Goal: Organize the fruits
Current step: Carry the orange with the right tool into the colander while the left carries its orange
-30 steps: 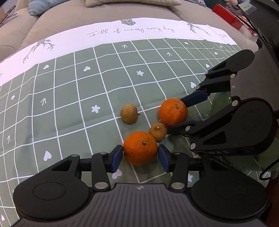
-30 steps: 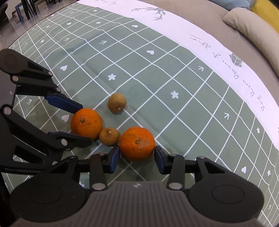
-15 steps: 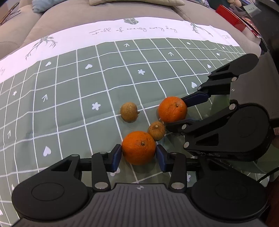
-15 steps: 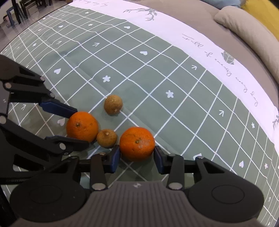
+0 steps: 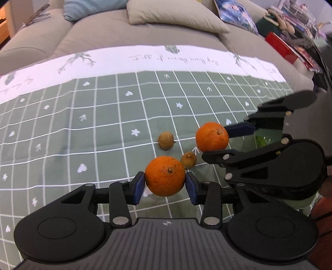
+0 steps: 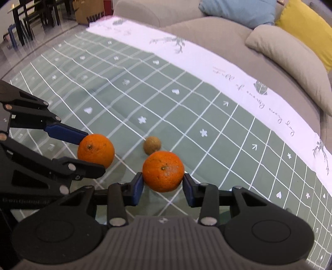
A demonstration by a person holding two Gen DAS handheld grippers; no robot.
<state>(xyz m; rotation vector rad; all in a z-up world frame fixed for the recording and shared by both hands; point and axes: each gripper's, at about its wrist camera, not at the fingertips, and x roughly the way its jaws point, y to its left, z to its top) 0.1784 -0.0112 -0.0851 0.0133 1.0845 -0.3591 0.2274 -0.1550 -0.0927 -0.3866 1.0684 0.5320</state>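
Note:
My left gripper (image 5: 165, 183) is shut on an orange (image 5: 165, 176) and holds it above the green checked cloth (image 5: 83, 135). My right gripper (image 6: 163, 183) is shut on a second orange (image 6: 163, 170), also lifted; it shows in the left wrist view (image 5: 212, 137) between the right gripper's blue pads. The left orange shows in the right wrist view (image 6: 96, 150). Two small brown fruits lie on the cloth, one (image 5: 166, 140) farther back and one (image 5: 188, 160) between the oranges. Only one brown fruit (image 6: 152, 145) shows in the right wrist view.
A grey sofa (image 5: 145, 35) with beige (image 5: 172, 15), blue (image 6: 238, 10) and yellow (image 6: 307, 27) cushions runs behind the cloth's white border. Red boxes and clutter (image 5: 284, 45) sit at the far right. Dark chairs (image 6: 31, 18) stand at the far left.
Both grippers closed on their oranges and lifted them off the cloth. The views tilted up, showing more of the sofa. The two brown fruits stayed in place.

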